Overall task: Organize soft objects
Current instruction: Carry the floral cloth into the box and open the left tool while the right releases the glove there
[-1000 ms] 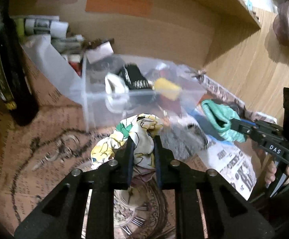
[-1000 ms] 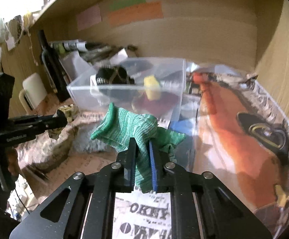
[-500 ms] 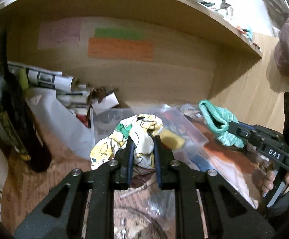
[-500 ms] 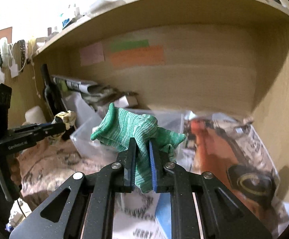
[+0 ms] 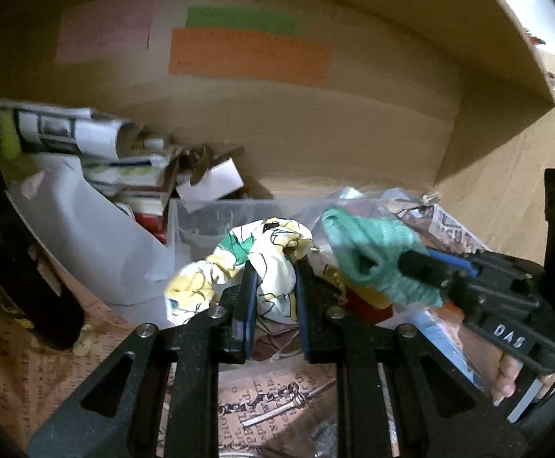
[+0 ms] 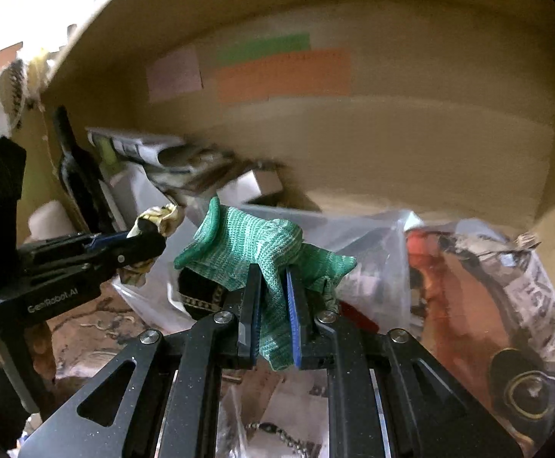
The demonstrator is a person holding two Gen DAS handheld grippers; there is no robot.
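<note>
My left gripper (image 5: pixel 273 278) is shut on a yellow, white and green floral cloth (image 5: pixel 250 255) and holds it up in front of a clear plastic bin (image 5: pixel 216 217). My right gripper (image 6: pixel 271 286) is shut on a green knitted glove (image 6: pixel 254 244) and holds it over the bin (image 6: pixel 315 221). In the left wrist view the right gripper (image 5: pixel 422 267) with the glove (image 5: pixel 369 244) is just right of the cloth. In the right wrist view the left gripper (image 6: pixel 151 236) with the cloth (image 6: pixel 159 217) is at the left.
A dark bottle (image 5: pixel 13 274) stands at the left. Rolled papers and boxes (image 5: pixel 97 145) are piled behind the bin against the wooden back wall with coloured notes (image 5: pixel 246 53). Printed newspaper (image 6: pixel 499 305) covers the desk. A shelf runs overhead.
Both grippers have risen from the desk with their items and moved forward towards the bin. The right gripper with the glove has come closer to the left one.
</note>
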